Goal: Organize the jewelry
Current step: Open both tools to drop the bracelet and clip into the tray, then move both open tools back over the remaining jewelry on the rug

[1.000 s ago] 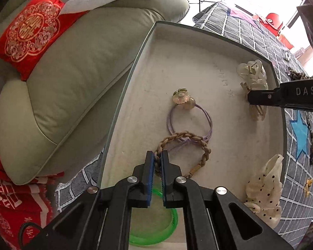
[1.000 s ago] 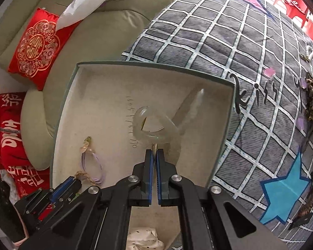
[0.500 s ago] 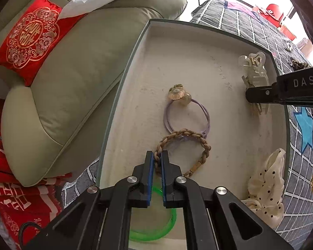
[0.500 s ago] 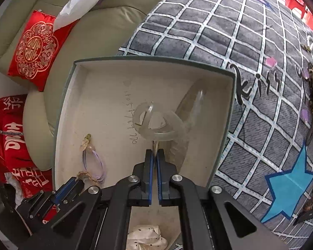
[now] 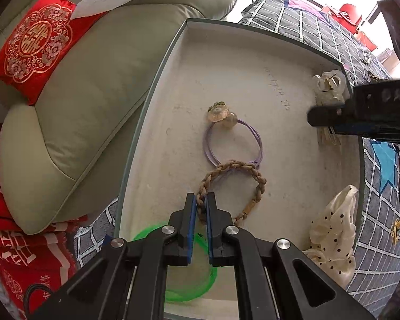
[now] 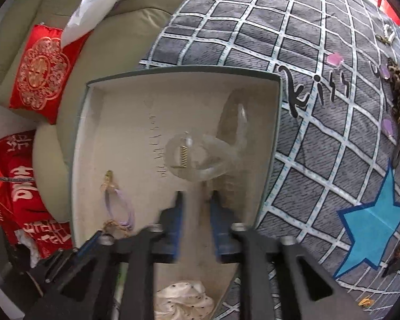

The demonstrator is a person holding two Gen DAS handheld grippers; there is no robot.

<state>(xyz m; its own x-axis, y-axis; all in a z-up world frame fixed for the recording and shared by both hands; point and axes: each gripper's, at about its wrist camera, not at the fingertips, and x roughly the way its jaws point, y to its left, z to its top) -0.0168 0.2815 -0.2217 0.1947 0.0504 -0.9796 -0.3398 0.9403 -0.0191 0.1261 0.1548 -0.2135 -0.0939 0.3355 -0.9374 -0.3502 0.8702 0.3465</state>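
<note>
Since the earlier frame the right tool (image 6: 196, 200) has been parted and the clear claw clip (image 6: 200, 157) is being left free near the tray's (image 5: 157, 85) far right wall; the jaws are blurred by motion, so contact cannot be told. Nearest, the left tool (image 5: 199, 204) is being kept pinched on the braided bracelet (image 5: 253, 181), apparently to hold it in place. The green bangle (image 5: 189, 290) is being partly hidden beneath that tool. Beyond, the purple hair tie (image 5: 233, 144) is lying under the bracelet's far edge. The polka-dot scrunchie (image 5: 330, 229) is being kept at the near right corner.
</note>
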